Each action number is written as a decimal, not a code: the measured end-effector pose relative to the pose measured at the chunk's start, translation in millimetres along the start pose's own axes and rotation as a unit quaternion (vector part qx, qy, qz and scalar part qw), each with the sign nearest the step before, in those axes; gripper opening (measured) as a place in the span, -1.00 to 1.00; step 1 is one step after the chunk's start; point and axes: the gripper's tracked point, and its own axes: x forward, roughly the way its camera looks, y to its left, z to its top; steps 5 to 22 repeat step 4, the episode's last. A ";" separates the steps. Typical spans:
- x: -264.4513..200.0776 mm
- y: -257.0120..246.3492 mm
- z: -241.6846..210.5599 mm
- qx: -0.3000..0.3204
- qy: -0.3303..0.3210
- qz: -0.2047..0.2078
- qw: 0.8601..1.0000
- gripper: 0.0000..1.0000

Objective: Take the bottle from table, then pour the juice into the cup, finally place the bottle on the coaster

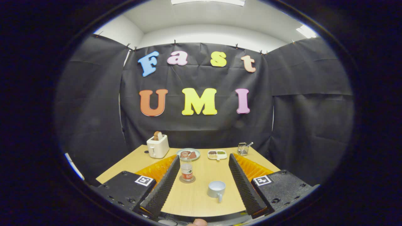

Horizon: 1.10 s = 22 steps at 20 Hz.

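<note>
— One view, from the tongs (204, 164): I see them spread wide and pinching nothing.

— And the bottle?

— The bottle (186, 171) stands upright on the coaster (187, 180), between the fingers but hard by the left one, ahead of me. The cup (216, 189) sits nearer, toward the right finger.

— Your pose?

— Level, aimed along the table (201, 201). I judge the reach goes forward and slightly left.
</note>
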 end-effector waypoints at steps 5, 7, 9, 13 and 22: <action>-2.3 -2.8 -2.8 -0.002 -0.002 -0.005 1.000 1.00; -2.3 -2.8 -2.8 -0.002 -0.002 -0.005 1.000 1.00; -2.3 -2.8 -2.8 -0.002 -0.002 -0.005 1.000 1.00; -2.3 -2.8 -2.8 -0.002 -0.002 -0.005 1.000 1.00; -2.3 -2.8 -2.8 -0.002 -0.002 -0.005 1.000 1.00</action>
